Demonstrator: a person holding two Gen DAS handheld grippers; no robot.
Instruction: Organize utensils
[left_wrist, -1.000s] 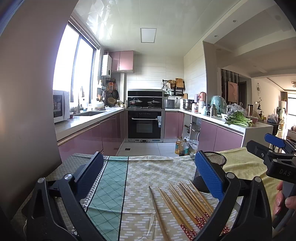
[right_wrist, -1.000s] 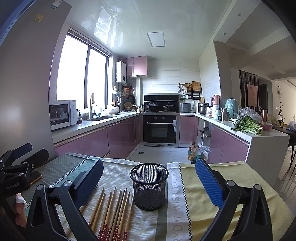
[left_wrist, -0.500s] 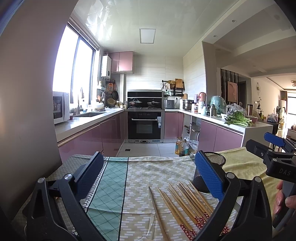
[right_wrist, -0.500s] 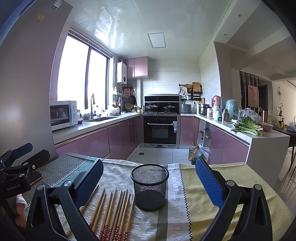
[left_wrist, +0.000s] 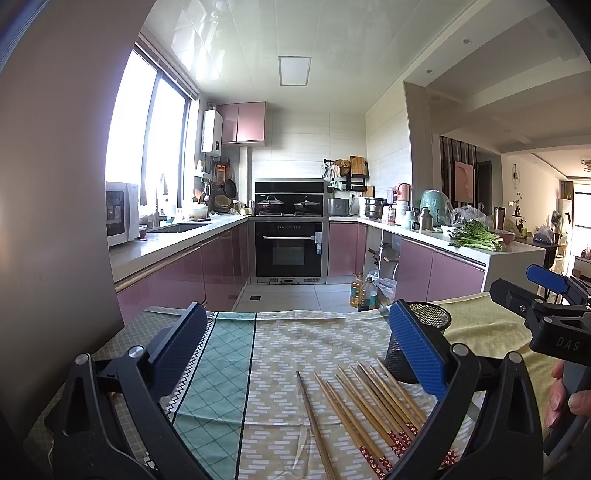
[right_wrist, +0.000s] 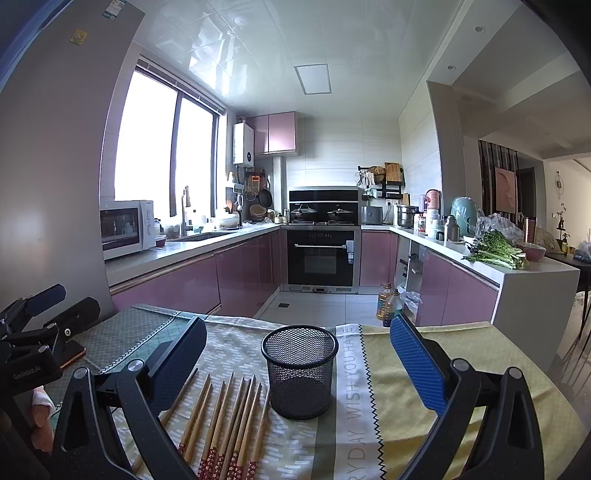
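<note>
Several wooden chopsticks (left_wrist: 364, 410) with red patterned ends lie side by side on the patterned tablecloth; they also show in the right wrist view (right_wrist: 225, 421). A black mesh cup (right_wrist: 300, 371) stands upright and empty just right of them, partly hidden behind my left finger in the left wrist view (left_wrist: 424, 332). My left gripper (left_wrist: 295, 354) is open and empty, held above the cloth left of the chopsticks. My right gripper (right_wrist: 297, 365) is open and empty, with the cup between its fingers farther ahead. Each gripper shows at the edge of the other's view.
The table (right_wrist: 461, 354) wears green, beige and yellow cloths and its far edge faces a kitchen floor. Pink cabinets, an oven (left_wrist: 290, 251) and counters stand beyond. A grey wall or fridge (left_wrist: 48, 221) rises close on the left.
Both views have barely shifted; the grippers stay open and the chopsticks and cup have not moved.
</note>
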